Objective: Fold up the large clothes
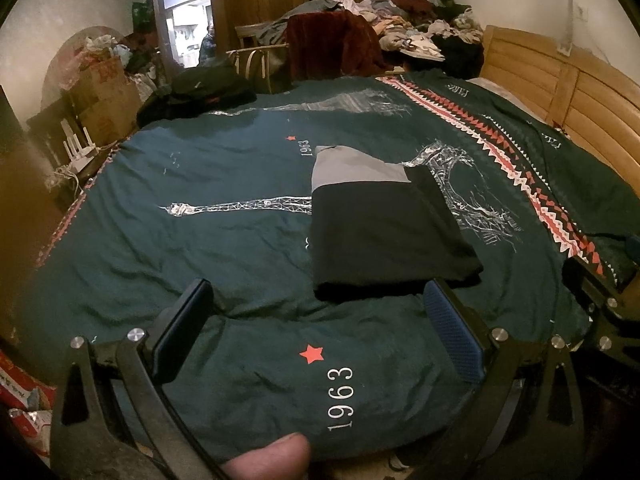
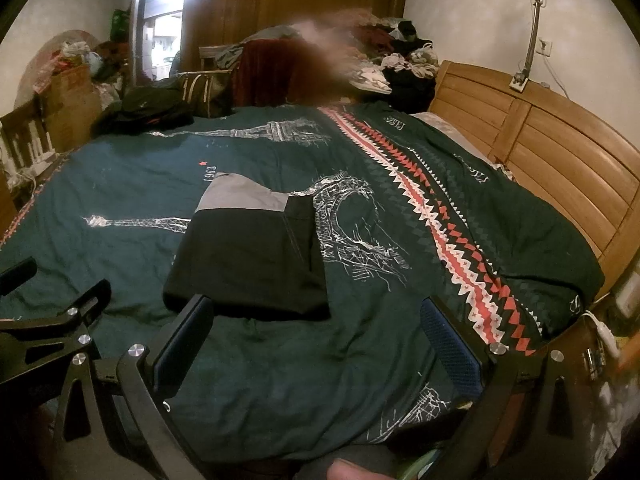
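Note:
A folded black and grey garment [image 1: 380, 224] lies flat on the dark green bedspread [image 1: 200, 184] in the middle of the bed. It also shows in the right wrist view [image 2: 248, 252]. My left gripper [image 1: 320, 312] is open and empty, its fingers apart just short of the garment's near edge. My right gripper [image 2: 316, 328] is open and empty, near the garment's near right corner. The right gripper's frame shows at the left wrist view's right edge [image 1: 592, 292], and the left gripper's frame at the right wrist view's left edge [image 2: 60, 320].
A heap of unfolded clothes [image 1: 408, 24] covers the far end of the bed. A wooden headboard [image 2: 540, 152] runs along the right. A dark bag [image 1: 200, 92] lies at the far left corner. Boxes and clutter [image 1: 100, 92] stand left of the bed, near an open doorway [image 1: 188, 12].

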Demonstrator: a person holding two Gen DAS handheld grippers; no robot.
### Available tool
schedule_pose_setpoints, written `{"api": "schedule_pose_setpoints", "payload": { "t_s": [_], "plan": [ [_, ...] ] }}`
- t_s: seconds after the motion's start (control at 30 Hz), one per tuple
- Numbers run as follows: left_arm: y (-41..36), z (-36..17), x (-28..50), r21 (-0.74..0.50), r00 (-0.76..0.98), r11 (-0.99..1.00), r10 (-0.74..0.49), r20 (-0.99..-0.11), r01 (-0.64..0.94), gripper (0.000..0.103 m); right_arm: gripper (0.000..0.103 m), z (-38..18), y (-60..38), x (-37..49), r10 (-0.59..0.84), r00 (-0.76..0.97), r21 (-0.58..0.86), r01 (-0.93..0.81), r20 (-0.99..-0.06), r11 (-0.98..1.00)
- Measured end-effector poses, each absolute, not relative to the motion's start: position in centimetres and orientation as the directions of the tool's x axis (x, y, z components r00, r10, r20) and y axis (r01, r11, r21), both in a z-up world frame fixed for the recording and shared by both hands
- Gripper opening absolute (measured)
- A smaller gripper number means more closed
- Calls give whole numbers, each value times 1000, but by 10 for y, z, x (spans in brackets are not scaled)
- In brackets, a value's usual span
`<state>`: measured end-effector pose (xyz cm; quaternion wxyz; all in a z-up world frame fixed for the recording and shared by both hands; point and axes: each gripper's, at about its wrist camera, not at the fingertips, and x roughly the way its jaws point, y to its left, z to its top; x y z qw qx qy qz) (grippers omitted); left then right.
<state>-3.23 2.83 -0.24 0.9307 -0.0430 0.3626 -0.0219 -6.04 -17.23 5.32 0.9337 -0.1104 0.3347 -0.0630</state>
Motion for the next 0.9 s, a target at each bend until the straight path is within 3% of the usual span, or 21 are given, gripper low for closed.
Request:
{"api": "schedule_pose_setpoints", "payload": {
  "t_s": [0.2,0.4,0.67,0.9],
  "plan": [
    [35,7,-35,-115,789,993,-74,-610,5,103,103,54,-173,-61,-193,769,-247,47,-610,968],
    [41,28,-48,-103,877,994,-21,-481,-32,103,103,66,-175,-64,-182,792,-232,53,-582,971],
    [23,-2,-18,-84,770,996,-54,-636,0,103,103,69,-178,-62,-173,792,-220,51,-586,974],
    [11,-7,-22,-69,740,998,-52,-671,8,103,103,65,-186,-64,-186,781,-218,65,-596,974]
  ]
}}
